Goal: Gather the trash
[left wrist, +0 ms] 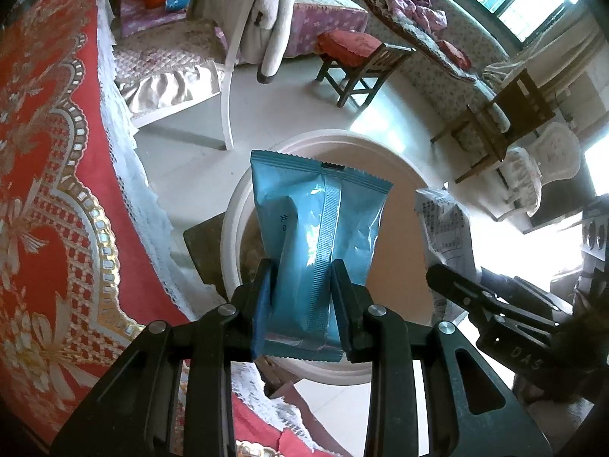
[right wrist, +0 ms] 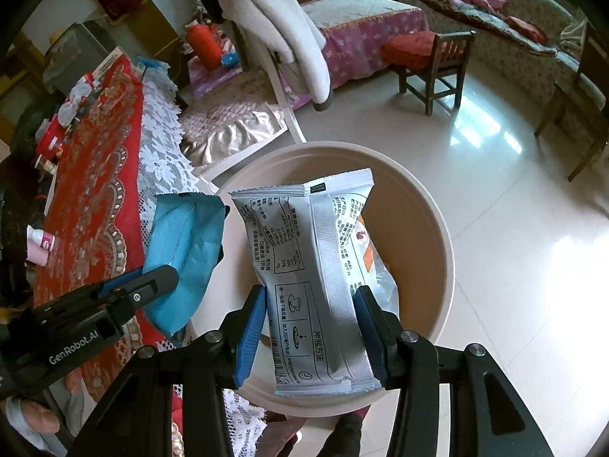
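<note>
Your left gripper point(left wrist: 304, 289) clamped on blue packet point(left wrist: 318, 228), your right gripper point(right wrist: 310, 323) clamped on white sachet point(right wrist: 316, 282), both held over the white bin point(right wrist: 437, 228), red tablecloth point(right wrist: 95, 175) at left.

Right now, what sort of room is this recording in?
Most likely a lived-in home bed-sitting room: a bed with a purple floral cover, a small wooden chair with a red cushion, and a table under a red embroidered cloth.

A glossy blue plastic-film wrapper point(left wrist: 318, 236) with a crimped seam. A silvery white printed film packet point(right wrist: 316, 282), shiny. A smooth matt cream plastic bin point(right wrist: 430, 228). Red embroidered cloth point(right wrist: 91, 198) edged in white lace on the counter. Glossy floor tiles point(right wrist: 514, 266).
</note>
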A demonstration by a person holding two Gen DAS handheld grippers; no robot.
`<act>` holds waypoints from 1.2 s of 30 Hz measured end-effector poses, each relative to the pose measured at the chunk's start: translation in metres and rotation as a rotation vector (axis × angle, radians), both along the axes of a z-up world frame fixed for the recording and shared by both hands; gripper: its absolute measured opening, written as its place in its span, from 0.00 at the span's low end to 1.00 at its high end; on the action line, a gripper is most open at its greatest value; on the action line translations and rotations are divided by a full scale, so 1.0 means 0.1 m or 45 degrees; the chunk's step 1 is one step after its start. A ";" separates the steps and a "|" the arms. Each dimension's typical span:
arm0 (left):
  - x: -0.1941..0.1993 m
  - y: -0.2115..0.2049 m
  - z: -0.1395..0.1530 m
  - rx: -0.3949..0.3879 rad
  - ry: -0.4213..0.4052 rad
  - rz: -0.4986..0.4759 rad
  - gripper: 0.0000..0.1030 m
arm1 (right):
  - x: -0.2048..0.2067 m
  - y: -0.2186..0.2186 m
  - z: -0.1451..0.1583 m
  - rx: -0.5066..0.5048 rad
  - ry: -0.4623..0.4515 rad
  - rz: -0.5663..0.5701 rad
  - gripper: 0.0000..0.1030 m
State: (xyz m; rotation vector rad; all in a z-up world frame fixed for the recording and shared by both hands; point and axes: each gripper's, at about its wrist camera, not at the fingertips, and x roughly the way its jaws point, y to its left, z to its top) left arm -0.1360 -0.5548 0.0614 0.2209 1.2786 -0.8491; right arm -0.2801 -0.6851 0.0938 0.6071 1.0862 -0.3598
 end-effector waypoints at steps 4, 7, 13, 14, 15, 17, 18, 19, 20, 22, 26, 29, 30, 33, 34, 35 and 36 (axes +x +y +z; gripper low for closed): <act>0.00 0.01 -0.01 -0.011 0.020 0.005 0.28 | 0.01 -0.01 -0.03 0.005 0.007 -0.001 0.46; 0.00 0.01 0.00 -0.021 0.021 0.012 0.29 | 0.00 -0.02 -0.05 0.011 0.011 -0.006 0.46; 0.04 0.05 -0.03 -0.051 0.059 0.023 0.41 | -0.01 -0.06 -0.09 0.028 0.016 -0.031 0.50; 0.03 0.04 -0.02 -0.053 0.058 0.023 0.42 | -0.02 -0.07 -0.09 0.033 0.016 -0.038 0.50; 0.02 0.04 -0.01 -0.057 0.056 0.023 0.44 | -0.02 -0.07 -0.09 0.033 0.020 -0.044 0.50; 0.01 0.05 0.00 -0.065 0.047 0.025 0.49 | -0.02 -0.08 -0.10 0.036 0.027 -0.048 0.51; 0.01 0.06 0.01 -0.068 0.039 0.029 0.51 | -0.03 -0.08 -0.11 0.040 0.027 -0.047 0.51; 0.01 0.08 0.02 -0.071 0.028 0.034 0.51 | -0.03 -0.07 -0.11 0.040 0.028 -0.046 0.51; 0.00 0.09 0.04 -0.070 0.013 0.038 0.51 | -0.03 -0.06 -0.10 0.037 0.028 -0.045 0.51; -0.01 0.11 0.07 -0.065 -0.016 0.045 0.51 | -0.03 -0.04 -0.10 0.033 0.025 -0.041 0.51; -0.02 0.17 0.15 -0.079 -0.047 0.059 0.51 | -0.04 0.03 -0.06 0.015 0.011 -0.034 0.51; -0.04 0.24 0.25 -0.095 -0.104 0.070 0.51 | -0.05 0.10 0.01 -0.030 -0.002 -0.025 0.51; -0.04 0.25 0.28 -0.103 -0.116 0.072 0.51 | -0.04 0.13 0.03 -0.043 -0.005 -0.023 0.51; -0.06 0.33 0.40 -0.124 -0.161 0.083 0.51 | -0.06 0.20 0.14 -0.099 -0.025 -0.019 0.51; -0.06 0.36 0.44 -0.130 -0.176 0.085 0.51 | -0.07 0.23 0.18 -0.115 -0.035 -0.020 0.51; -0.07 0.38 0.47 -0.135 -0.187 0.085 0.51 | -0.08 0.26 0.23 -0.133 -0.045 -0.024 0.51; -0.08 0.40 0.52 -0.146 -0.202 0.082 0.51 | -0.10 0.29 0.29 -0.153 -0.059 -0.030 0.51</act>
